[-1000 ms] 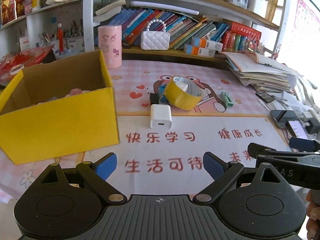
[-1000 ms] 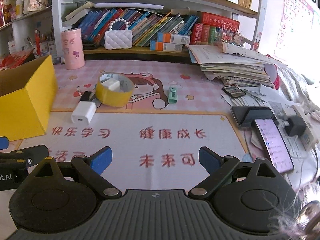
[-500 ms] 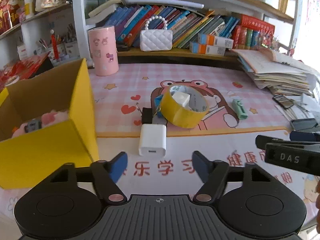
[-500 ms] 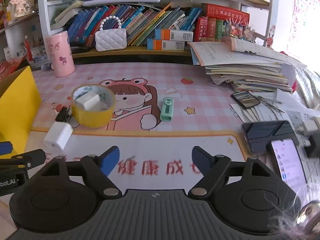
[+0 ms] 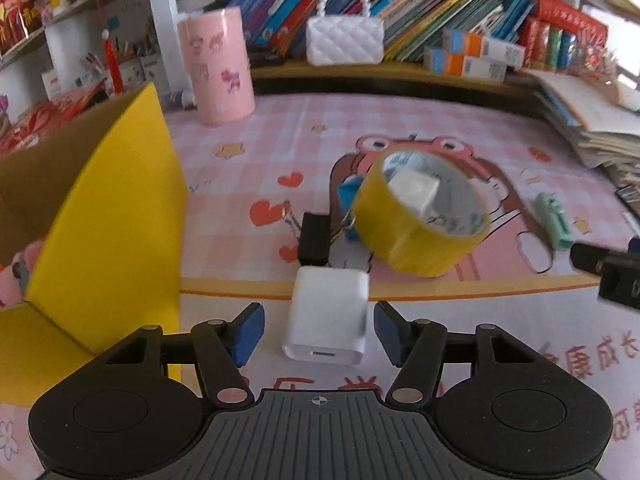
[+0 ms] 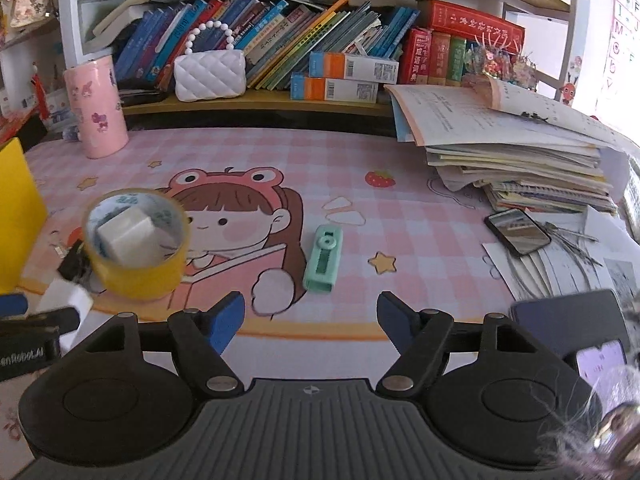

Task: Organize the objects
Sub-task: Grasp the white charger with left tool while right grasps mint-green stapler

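left gripper (image 5: 319, 329) jaws have been closing around the white charger (image 5: 328, 320) on the counter, pads not touching it yet. right gripper (image 6: 311, 312) also narrowing, empty, just short of the green eraser (image 6: 323, 258). yellow box (image 5: 100, 216) sits left.

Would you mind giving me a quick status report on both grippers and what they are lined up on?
Left gripper closing, white charger between jaws, not gripped. Right gripper closing, empty, green case ahead. Yellow tape roll just behind charger.
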`<state>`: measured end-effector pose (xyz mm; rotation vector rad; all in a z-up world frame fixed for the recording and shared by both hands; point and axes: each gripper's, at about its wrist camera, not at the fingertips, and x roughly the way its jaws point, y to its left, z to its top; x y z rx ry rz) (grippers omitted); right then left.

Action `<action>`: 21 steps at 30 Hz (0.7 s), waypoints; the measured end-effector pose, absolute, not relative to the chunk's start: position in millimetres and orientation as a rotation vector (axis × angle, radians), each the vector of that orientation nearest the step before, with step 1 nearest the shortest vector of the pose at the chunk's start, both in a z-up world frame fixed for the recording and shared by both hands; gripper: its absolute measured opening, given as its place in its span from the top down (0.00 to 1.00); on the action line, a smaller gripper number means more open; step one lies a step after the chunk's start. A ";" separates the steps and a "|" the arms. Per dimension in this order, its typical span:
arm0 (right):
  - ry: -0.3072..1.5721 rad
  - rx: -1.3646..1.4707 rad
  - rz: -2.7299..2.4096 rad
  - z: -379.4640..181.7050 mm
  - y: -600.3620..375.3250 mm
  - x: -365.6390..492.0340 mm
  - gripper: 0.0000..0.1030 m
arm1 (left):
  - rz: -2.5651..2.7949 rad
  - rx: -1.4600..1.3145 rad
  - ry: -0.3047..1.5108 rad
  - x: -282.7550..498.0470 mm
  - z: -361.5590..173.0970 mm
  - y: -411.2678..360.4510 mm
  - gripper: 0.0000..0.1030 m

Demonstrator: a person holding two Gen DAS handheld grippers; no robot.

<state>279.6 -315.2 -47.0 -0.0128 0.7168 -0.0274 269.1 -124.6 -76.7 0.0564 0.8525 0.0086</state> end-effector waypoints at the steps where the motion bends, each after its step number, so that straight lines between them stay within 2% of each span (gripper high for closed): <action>1: 0.717 -0.012 -0.026 -48.5 -316.5 285.2 0.32 | 0.014 0.053 0.861 270.9 -78.9 -123.7 0.44; 6: 0.730 -0.008 -0.004 -57.6 -322.6 312.1 0.40 | -0.011 0.033 0.880 275.7 -84.8 -124.0 0.56; 16: 0.772 -0.016 -0.007 -74.3 -330.5 356.4 0.56 | -0.018 -0.051 0.881 262.2 -73.7 -116.1 0.60; 19: 0.792 -0.007 -0.012 -80.7 -333.2 364.1 0.67 | -0.032 -0.092 0.882 252.9 -66.4 -110.8 0.60; 20: 0.784 0.006 -0.009 -81.2 -334.4 364.0 0.77 | -0.033 -0.104 0.882 249.9 -64.2 -109.1 0.60; 21: 0.778 0.006 -0.010 -81.4 -334.7 363.3 0.78 | -0.035 -0.115 0.883 247.5 -62.4 -107.4 0.60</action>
